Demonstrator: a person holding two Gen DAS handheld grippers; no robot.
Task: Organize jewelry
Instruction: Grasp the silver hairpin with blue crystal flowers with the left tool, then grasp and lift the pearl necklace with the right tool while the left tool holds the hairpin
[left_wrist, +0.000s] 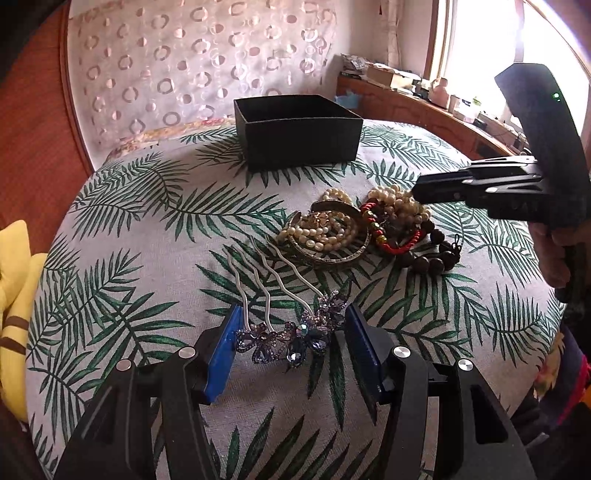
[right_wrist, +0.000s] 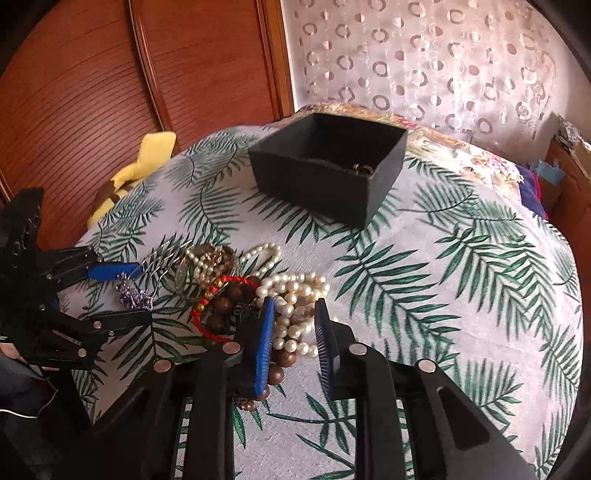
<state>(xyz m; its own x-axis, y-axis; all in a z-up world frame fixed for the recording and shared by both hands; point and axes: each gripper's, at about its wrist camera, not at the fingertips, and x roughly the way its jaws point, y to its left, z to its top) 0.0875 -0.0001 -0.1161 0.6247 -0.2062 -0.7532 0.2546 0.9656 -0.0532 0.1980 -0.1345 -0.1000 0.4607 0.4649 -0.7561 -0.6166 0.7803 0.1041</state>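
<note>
Left gripper (left_wrist: 291, 332): nearest in the left wrist view, jaws spread wide on either side of the hair comb, blue pads close to its ends; I cannot tell if they touch it.
Hair comb (left_wrist: 295, 332): purple rhinestone flowers, wavy silver prongs pointing away toward the jewelry pile, lying on the leaf-print cloth (left_wrist: 147, 258).
Right gripper (right_wrist: 295, 328): jaws released, lowered over the pearl strands, one blue pad on each side of them, not clenched.
Pearl strands (right_wrist: 295, 295): heaped on the cloth at the near right of the pile.
Jewelry pile (left_wrist: 351, 232): pearl bracelets, metal bangles, a red cord bracelet (right_wrist: 218, 295) and dark wooden beads (left_wrist: 432, 258), tangled together between the comb and the box.
Black box (right_wrist: 325, 177): open, lidless, beyond the pile; inside, in its right corner, one small brass-coloured piece, otherwise dark lining.
Yellow plush toy (right_wrist: 147, 155): off the cloth's left edge.
Writing: no readable labels or brands anywhere.
</note>
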